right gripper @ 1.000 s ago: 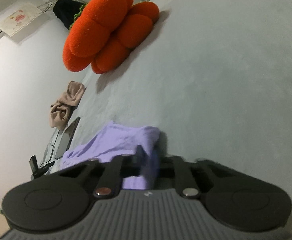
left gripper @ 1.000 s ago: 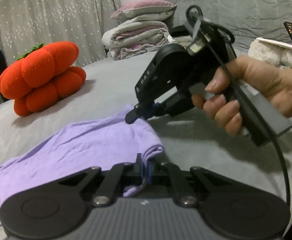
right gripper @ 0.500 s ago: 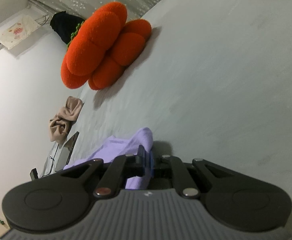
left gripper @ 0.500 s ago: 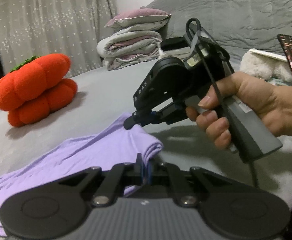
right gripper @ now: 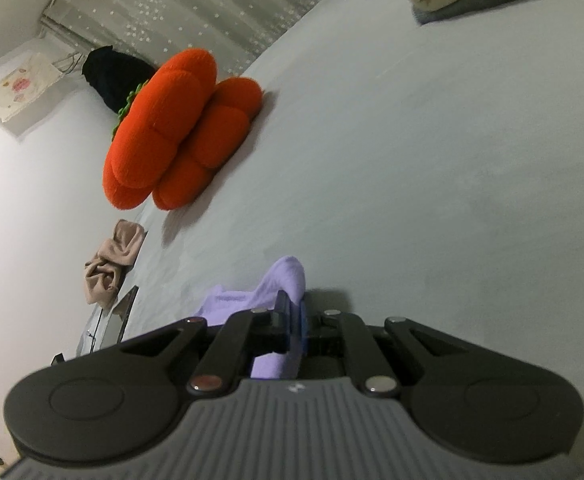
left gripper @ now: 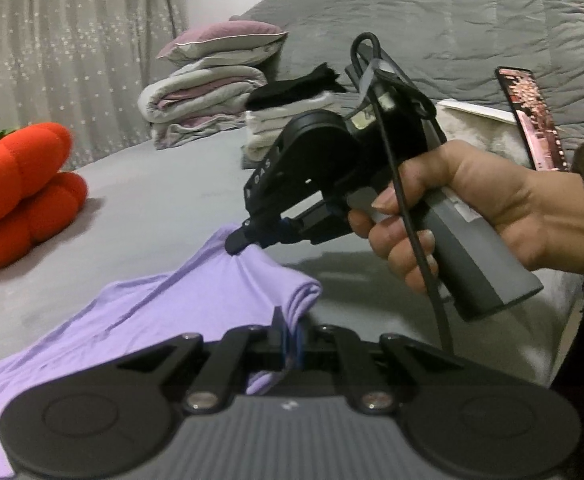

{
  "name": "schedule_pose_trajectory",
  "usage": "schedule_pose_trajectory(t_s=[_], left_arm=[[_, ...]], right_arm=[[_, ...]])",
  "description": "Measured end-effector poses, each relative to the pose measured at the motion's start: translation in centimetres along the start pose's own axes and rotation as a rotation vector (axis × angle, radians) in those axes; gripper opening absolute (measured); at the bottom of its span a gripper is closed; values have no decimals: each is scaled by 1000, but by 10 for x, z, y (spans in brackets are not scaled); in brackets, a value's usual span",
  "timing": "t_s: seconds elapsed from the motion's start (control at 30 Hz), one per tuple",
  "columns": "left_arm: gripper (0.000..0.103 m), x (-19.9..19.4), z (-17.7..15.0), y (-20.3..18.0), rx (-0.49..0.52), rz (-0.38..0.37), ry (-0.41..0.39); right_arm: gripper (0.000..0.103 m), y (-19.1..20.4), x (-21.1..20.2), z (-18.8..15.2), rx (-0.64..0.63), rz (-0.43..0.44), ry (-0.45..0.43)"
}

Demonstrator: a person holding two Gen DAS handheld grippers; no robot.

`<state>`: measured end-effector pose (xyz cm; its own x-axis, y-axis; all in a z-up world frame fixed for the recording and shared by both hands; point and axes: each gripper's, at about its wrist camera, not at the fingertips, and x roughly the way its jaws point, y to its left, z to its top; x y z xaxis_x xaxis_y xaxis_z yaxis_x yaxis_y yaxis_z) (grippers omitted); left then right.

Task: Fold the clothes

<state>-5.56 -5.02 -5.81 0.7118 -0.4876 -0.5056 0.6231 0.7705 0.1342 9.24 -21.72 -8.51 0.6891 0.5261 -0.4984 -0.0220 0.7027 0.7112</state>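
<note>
Left wrist view shows the grey bed [left gripper: 152, 200] carrying a lilac garment [left gripper: 152, 312], spread from near left to centre with one doubled edge raised; the left claw [left gripper: 290, 334] is clenched on that edge's near corner, the right claw [left gripper: 248, 238] pinches its far corner, and the right hand [left gripper: 471, 208] grips the handle. Judged risks: thin cloth could slip from either pinch, or uneven pulling could skew the fold; the orange cushion [left gripper: 16, 196] sits far left, well apart. No containers are visible; folded stacks [left gripper: 208, 96] rest far off.
</note>
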Motion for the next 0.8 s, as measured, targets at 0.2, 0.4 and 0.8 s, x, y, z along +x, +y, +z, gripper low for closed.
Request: schedule_pose_trajectory(t_s=[0.2,0.4,0.8], left_arm=[[3,12,8,-21,4,-61,8],[4,28,8,-32,8,-95,47],[41,12,-4,-24,-22,-232,66]], right_arm=[[6,-18,-19,6,24,-30,-25],[6,-30,-27,8,16,-67,-31],[17,-15,-36,8,-106,-117,-51]])
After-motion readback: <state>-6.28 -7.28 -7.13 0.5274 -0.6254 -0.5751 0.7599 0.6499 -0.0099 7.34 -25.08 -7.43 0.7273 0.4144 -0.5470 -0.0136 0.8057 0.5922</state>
